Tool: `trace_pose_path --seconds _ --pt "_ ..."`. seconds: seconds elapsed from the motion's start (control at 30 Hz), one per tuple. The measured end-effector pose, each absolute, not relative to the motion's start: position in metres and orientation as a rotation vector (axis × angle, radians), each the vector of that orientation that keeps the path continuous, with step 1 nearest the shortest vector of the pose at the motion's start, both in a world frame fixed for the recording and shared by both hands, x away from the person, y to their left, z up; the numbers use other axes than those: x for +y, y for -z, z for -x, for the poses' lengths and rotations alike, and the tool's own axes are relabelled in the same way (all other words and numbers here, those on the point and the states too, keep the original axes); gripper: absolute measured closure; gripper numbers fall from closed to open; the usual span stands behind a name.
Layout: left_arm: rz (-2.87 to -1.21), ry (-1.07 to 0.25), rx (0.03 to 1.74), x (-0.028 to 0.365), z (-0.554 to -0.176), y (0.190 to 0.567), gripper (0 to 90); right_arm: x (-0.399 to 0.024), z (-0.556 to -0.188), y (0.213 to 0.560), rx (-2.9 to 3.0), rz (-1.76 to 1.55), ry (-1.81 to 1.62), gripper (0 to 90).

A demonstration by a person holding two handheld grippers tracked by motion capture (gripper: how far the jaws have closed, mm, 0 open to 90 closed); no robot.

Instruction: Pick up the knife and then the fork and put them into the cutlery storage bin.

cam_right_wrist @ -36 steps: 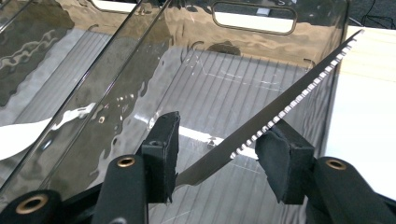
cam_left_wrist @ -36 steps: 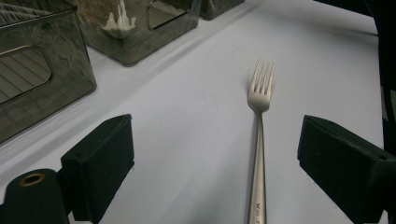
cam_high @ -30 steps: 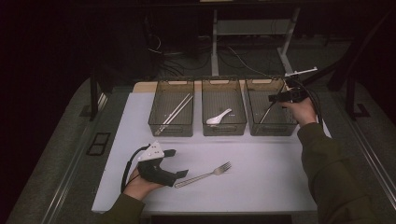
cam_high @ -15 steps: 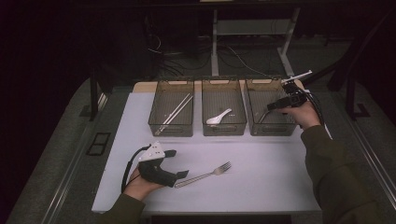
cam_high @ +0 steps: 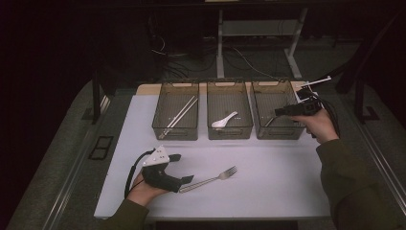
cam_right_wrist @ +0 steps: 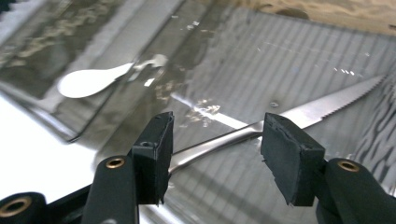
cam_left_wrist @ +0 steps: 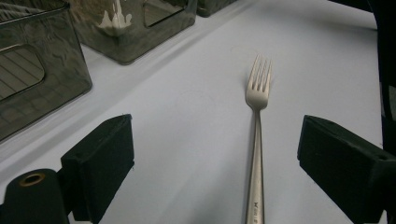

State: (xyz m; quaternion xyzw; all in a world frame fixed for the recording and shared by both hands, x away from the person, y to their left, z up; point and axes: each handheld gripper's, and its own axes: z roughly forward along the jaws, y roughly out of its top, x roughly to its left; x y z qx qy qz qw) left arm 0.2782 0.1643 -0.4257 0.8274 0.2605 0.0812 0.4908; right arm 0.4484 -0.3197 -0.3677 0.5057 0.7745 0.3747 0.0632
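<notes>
- A white table (cam_high: 287,191) carries three smoked-plastic bins in a row along its far side.
- The left bin (cam_high: 175,128) holds chopsticks (cam_high: 179,115) lying slantwise; the middle bin (cam_high: 230,128) holds a white spoon (cam_high: 224,120); the right bin (cam_high: 277,129) holds a serrated knife (cam_right_wrist: 280,123).
- The left gripper (cam_high: 184,179) rests low on the near left of the table in the person's left hand (cam_high: 141,189). In the left gripper view its jaws stand spread wide.
- The right gripper (cam_high: 280,111) is held in the right hand (cam_high: 321,125) at the right bin's far right side, pointing into it. In the right gripper view its jaws are parted, gripping nothing, with the knife's handle lying in the bin below the gap between them.
- A metal fork (cam_left_wrist: 258,121) lies flat on the bare table just ahead of the left gripper, handle end between the spread jaws without touching either, tines pointing away toward the bins.
</notes>
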Motion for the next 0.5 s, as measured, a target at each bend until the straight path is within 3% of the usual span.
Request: trace_pose_path --seconds 0.5 --pt "-2.039 -0.208 0.621 0.162 -0.279 0.426 10.7 -0.316 -0.386 0.358 2.315 -1.268 -1.325 29.6"
